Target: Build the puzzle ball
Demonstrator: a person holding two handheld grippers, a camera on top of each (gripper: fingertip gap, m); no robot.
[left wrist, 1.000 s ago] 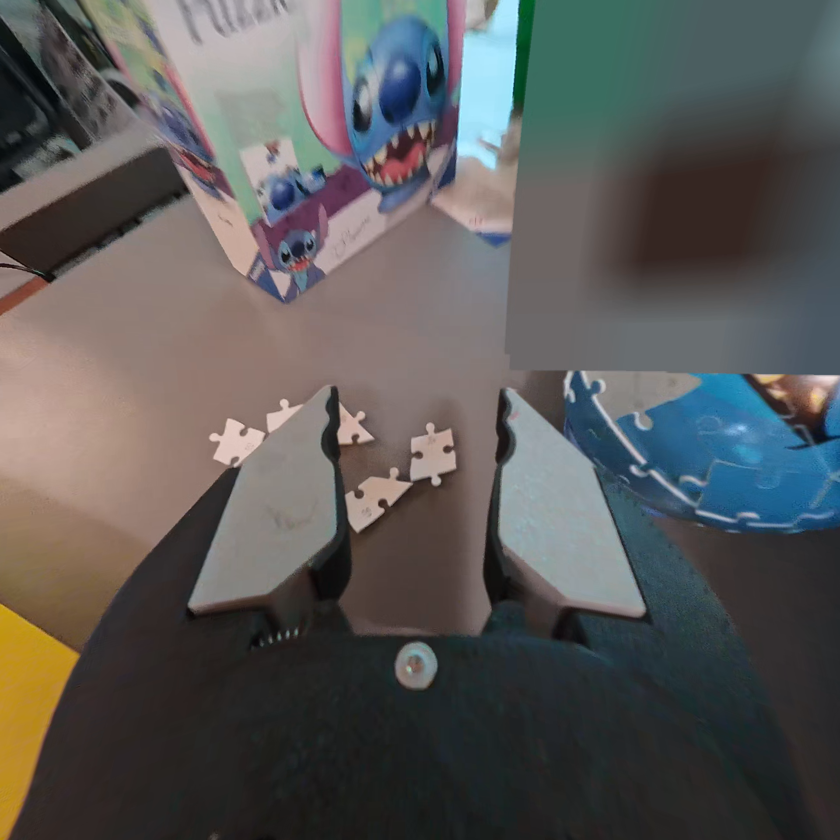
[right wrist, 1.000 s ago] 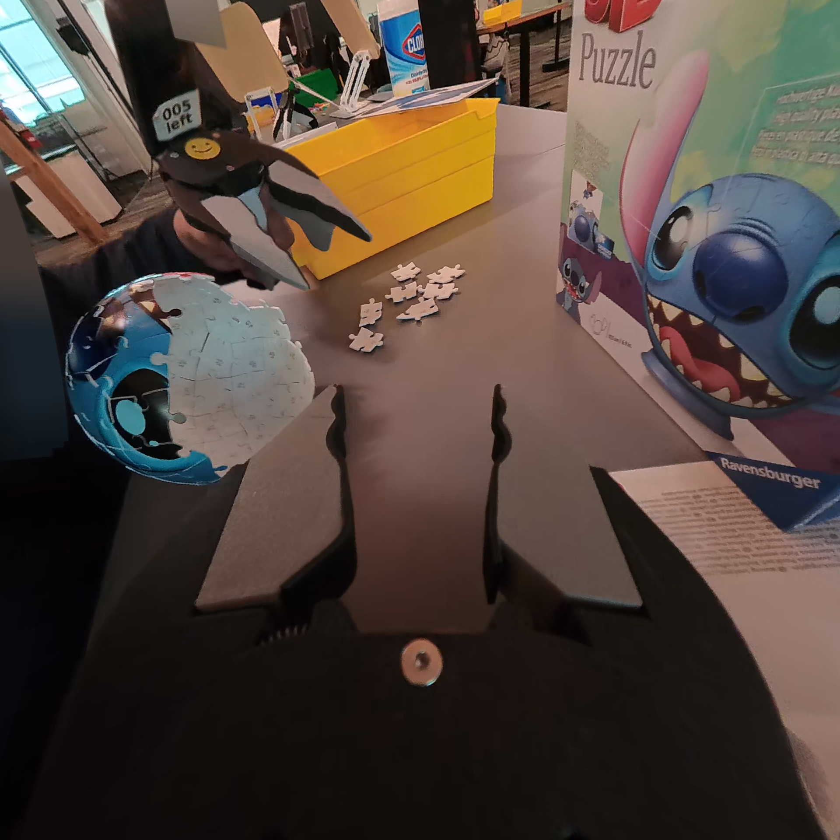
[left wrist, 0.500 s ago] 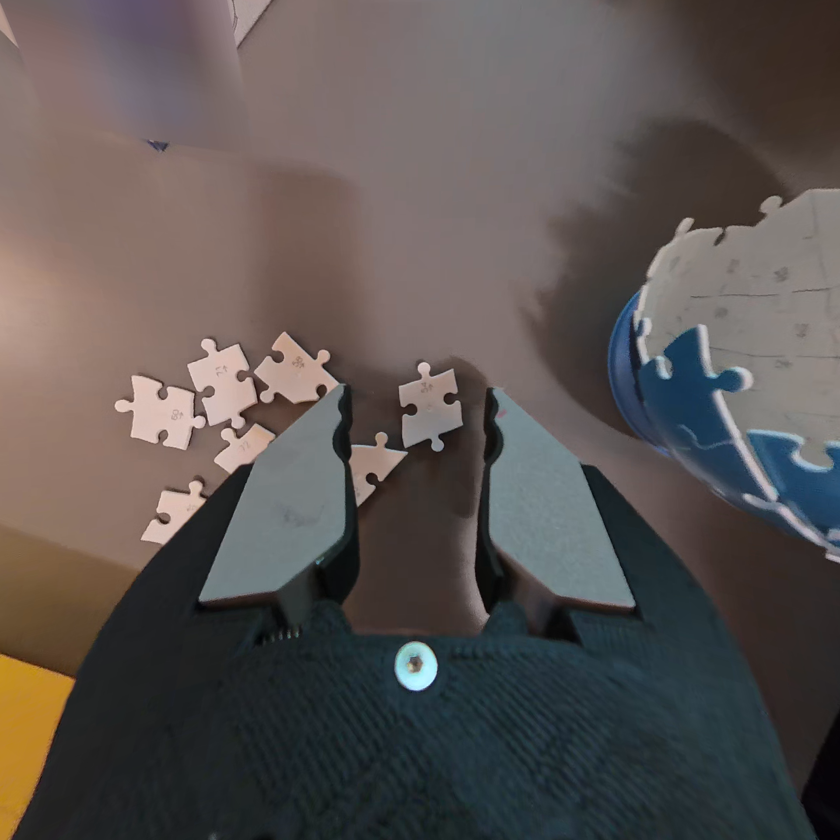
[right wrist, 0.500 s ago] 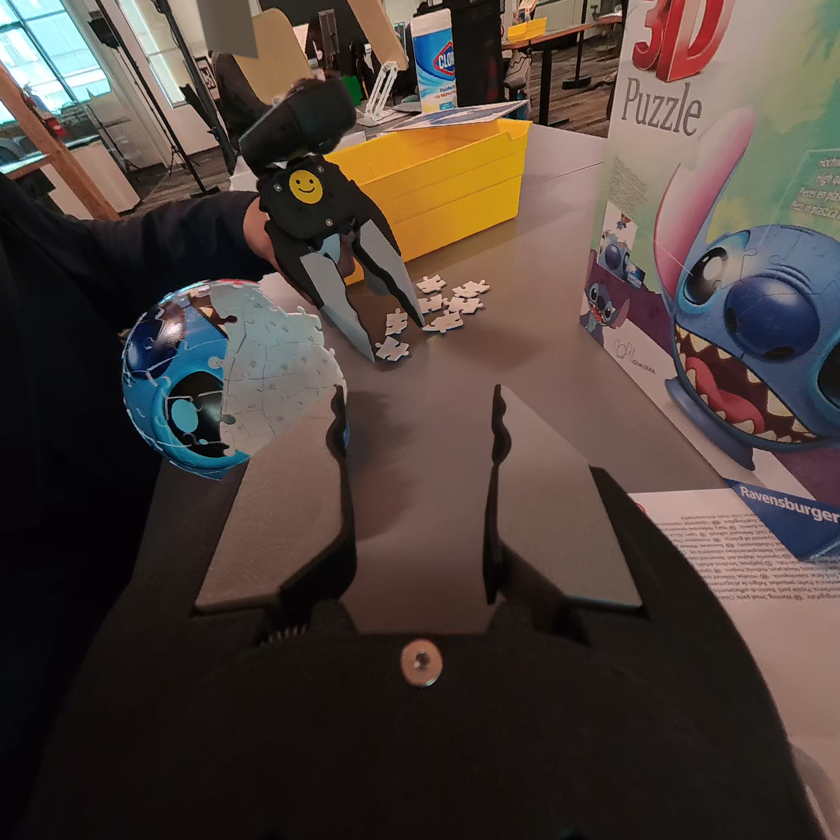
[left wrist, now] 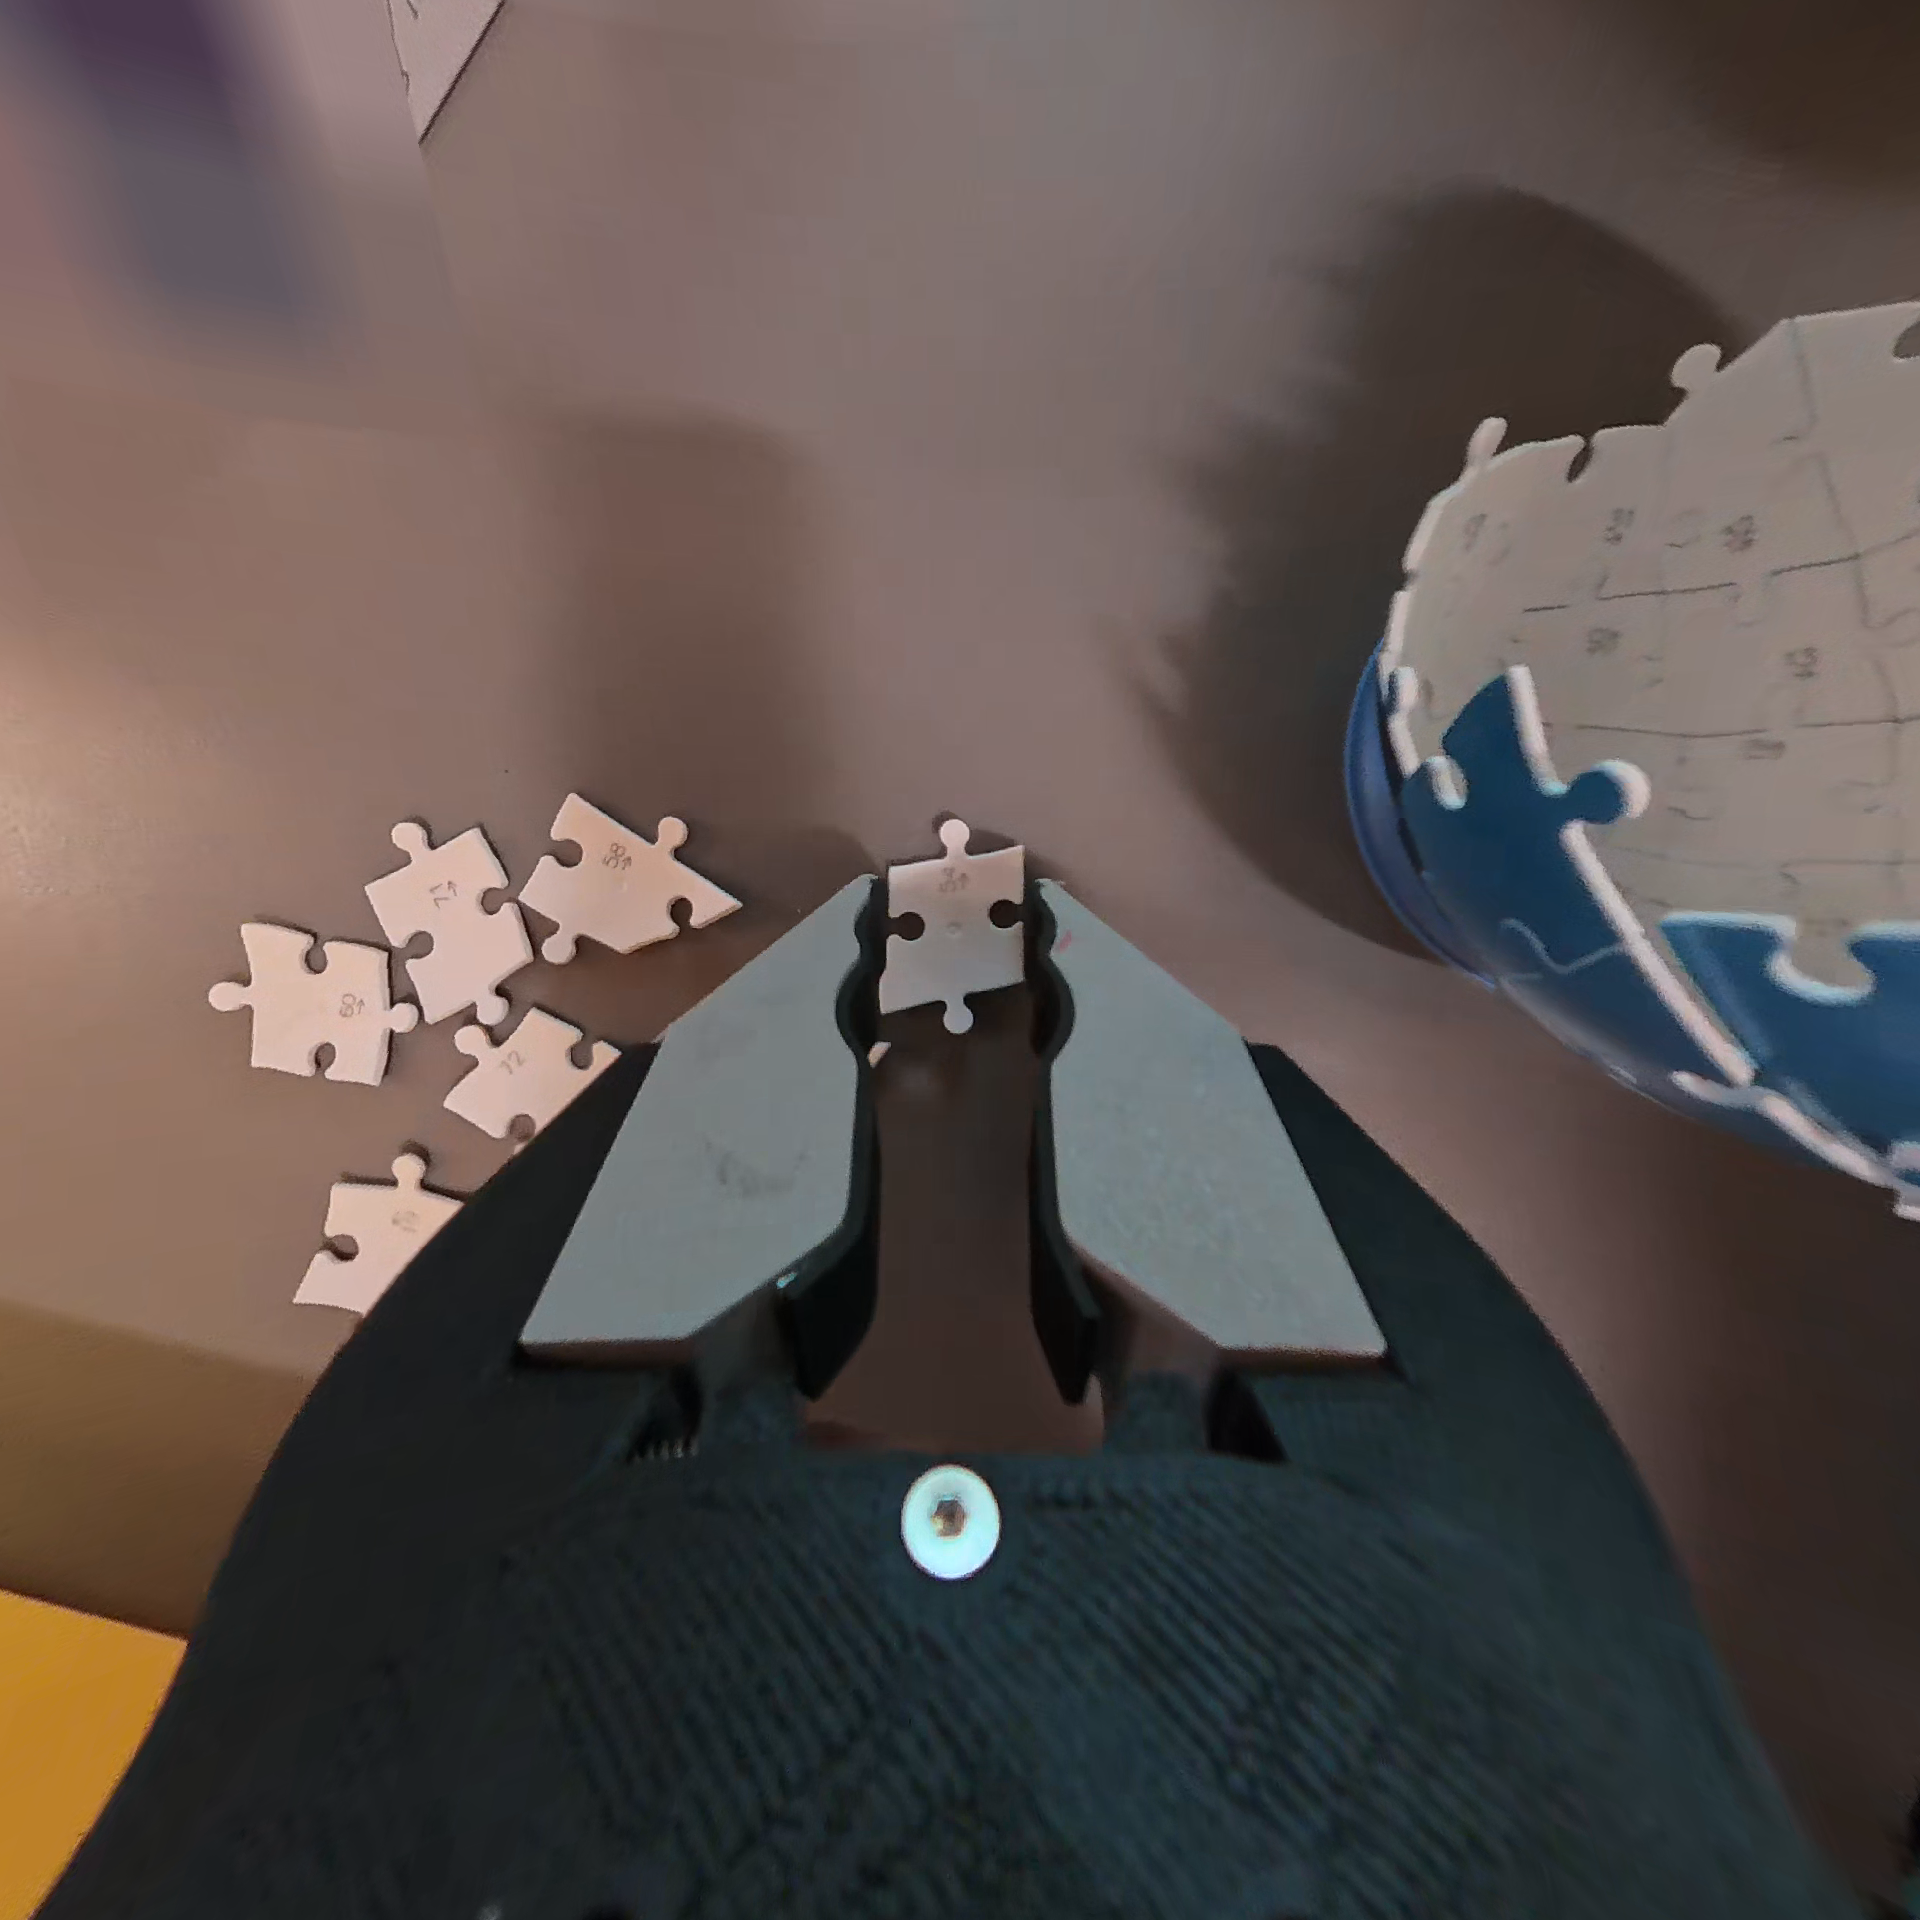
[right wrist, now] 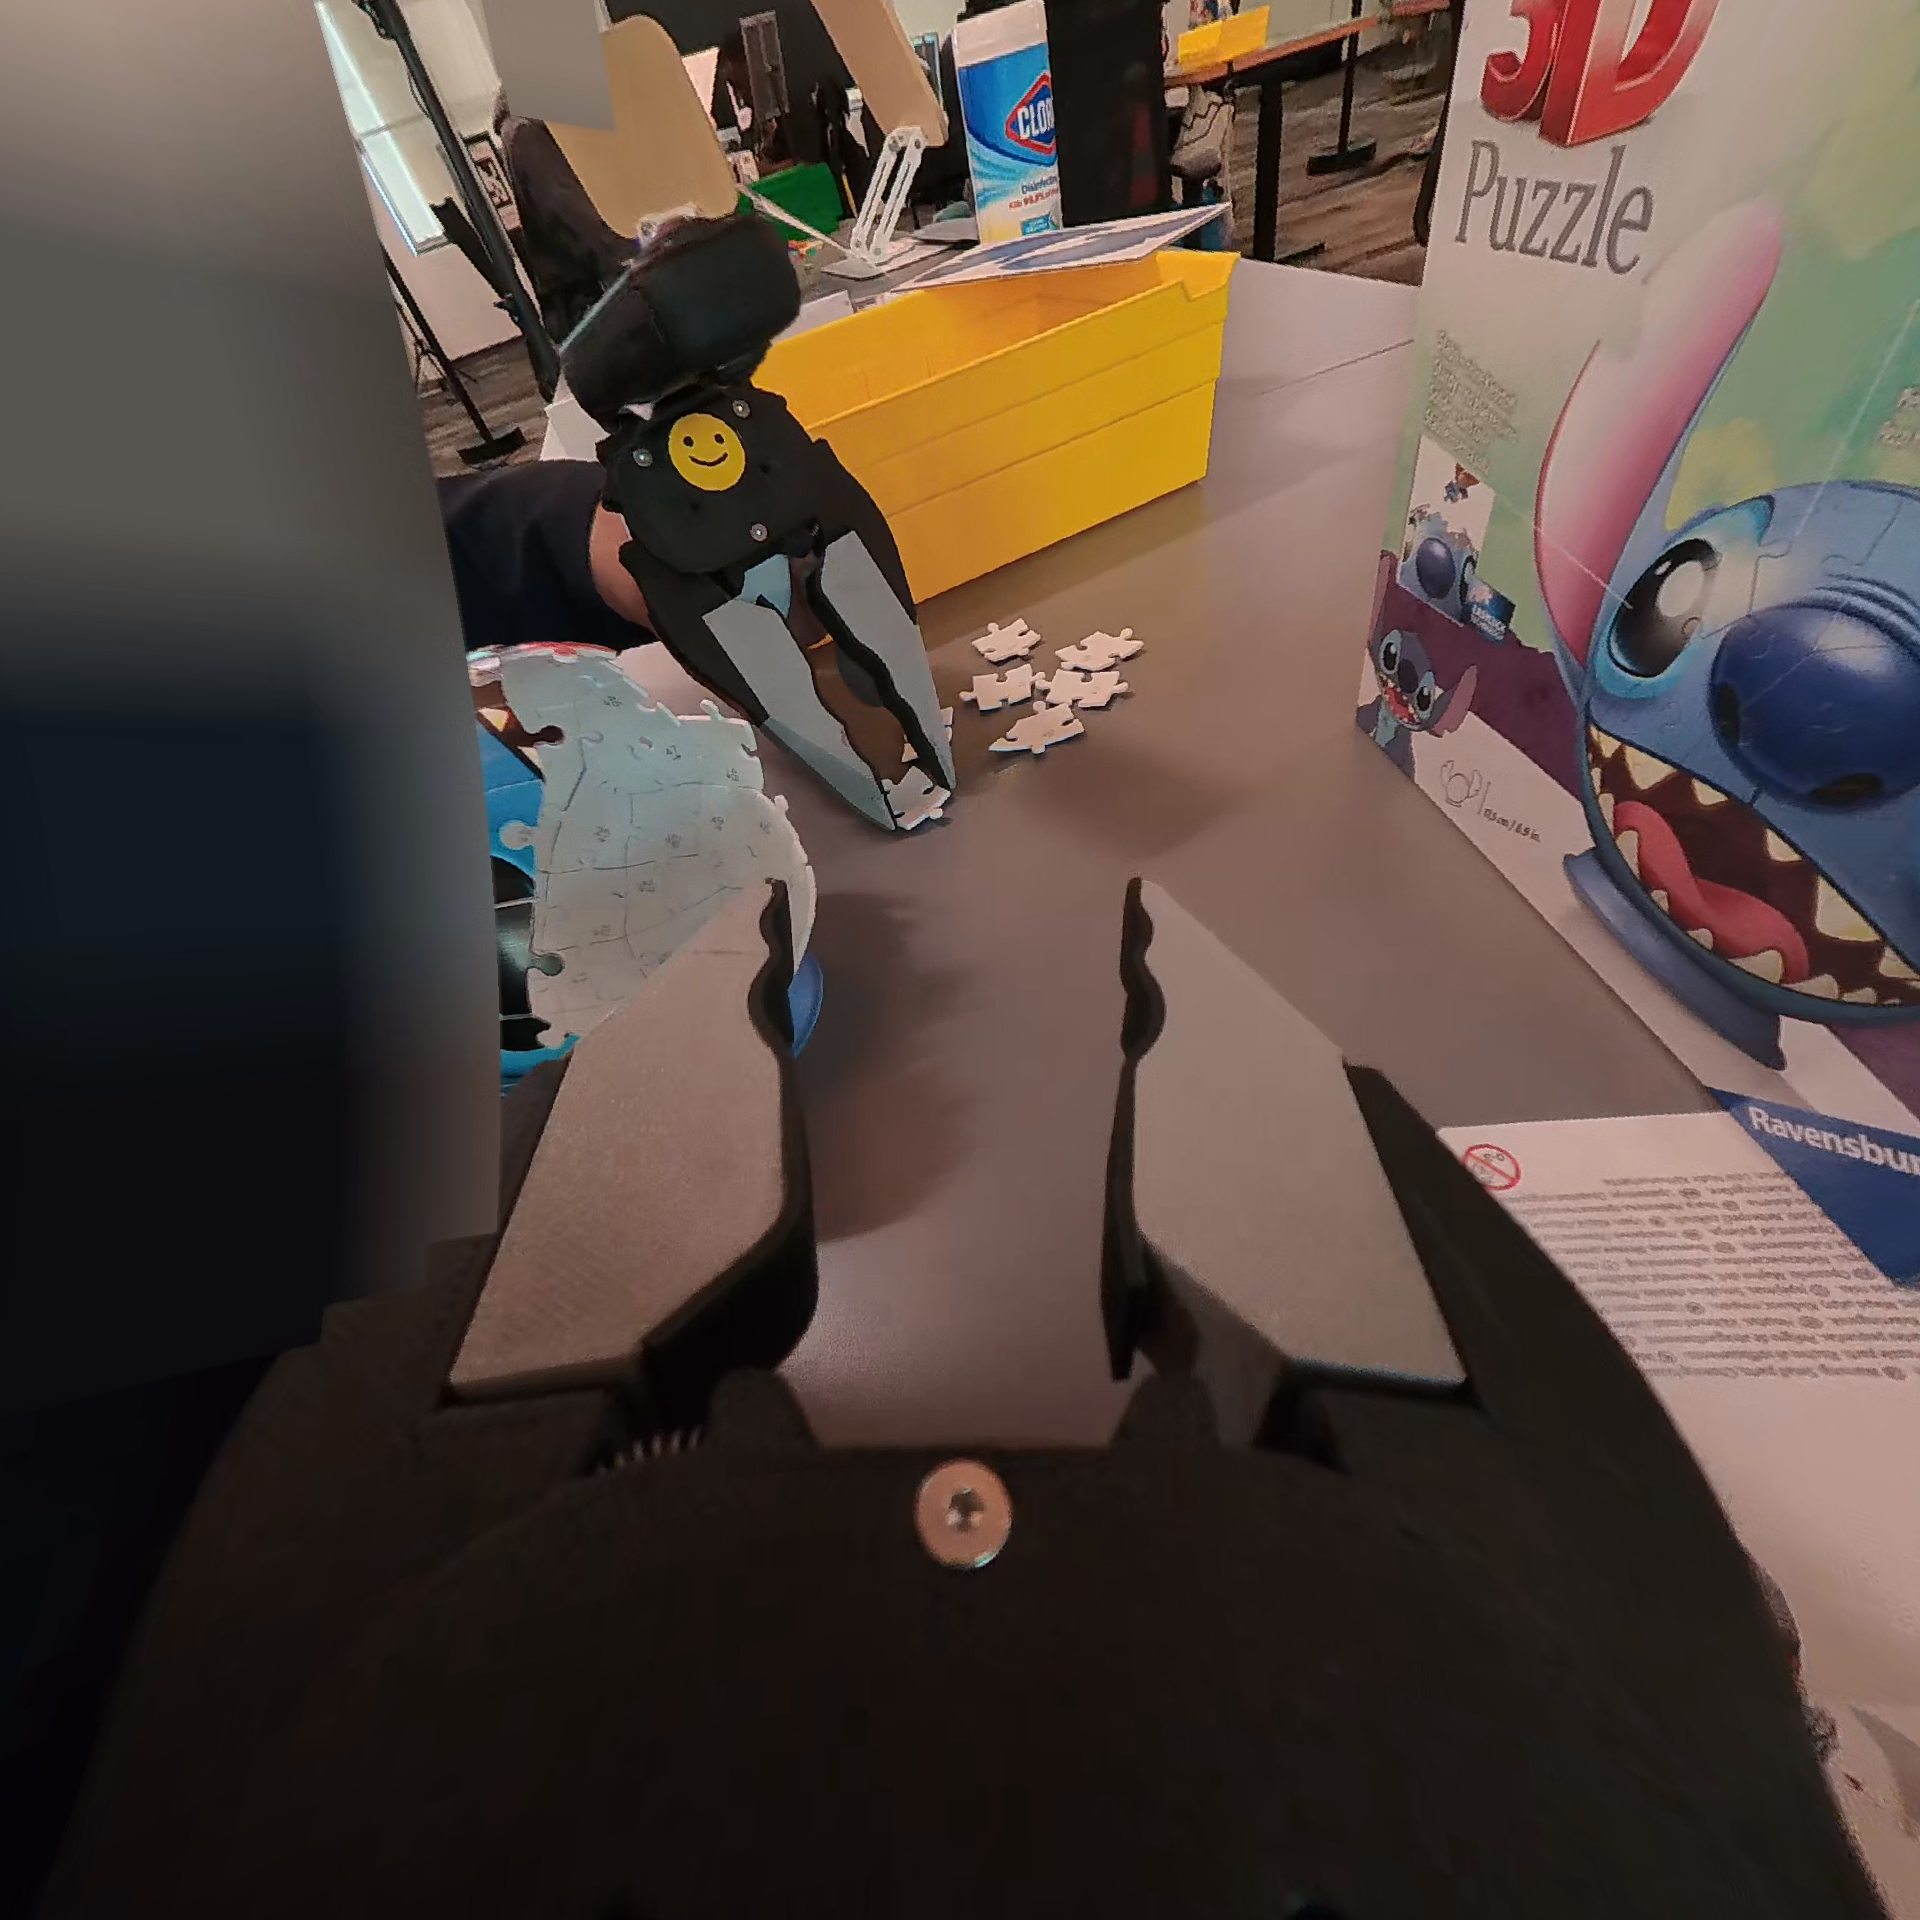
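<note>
Left gripper [left wrist: 951, 940]: lower centre of the left wrist view; fingers drawn narrow on a single puzzle piece [left wrist: 953, 928], blank grey side up, its edges pressed between the two tips. In the right wrist view the same tool stands left of centre, tips down at the table [right wrist: 1247, 810].
Right gripper [right wrist: 948, 940]: lower centre of its own view; fingers spread wide with nothing between them, only bare table in the gap.
Puzzle ball [left wrist: 1704, 790]: right edge of the left wrist view, partly built, blue outside with a grey inner face showing; in the right wrist view it sits at centre left, just beside the right gripper's left finger [right wrist: 665, 1122].
Loose pieces [left wrist: 447, 925]: a small cluster at centre left of the left wrist view, face down on the table (each bears a small printed mark, not transcribed).
Puzzle box [right wrist: 1683, 540]: upright along the right edge of the right wrist view, printed with a blue cartoon creature and lettering.
Leaflet [right wrist: 1704, 1278]: lower right, flat on the table, covered in fine print.
Yellow bin [right wrist: 1029, 416]: upper centre, beyond the loose pieces.
Labelled white canister [right wrist: 1013, 145]: top centre, behind the bin.
</note>
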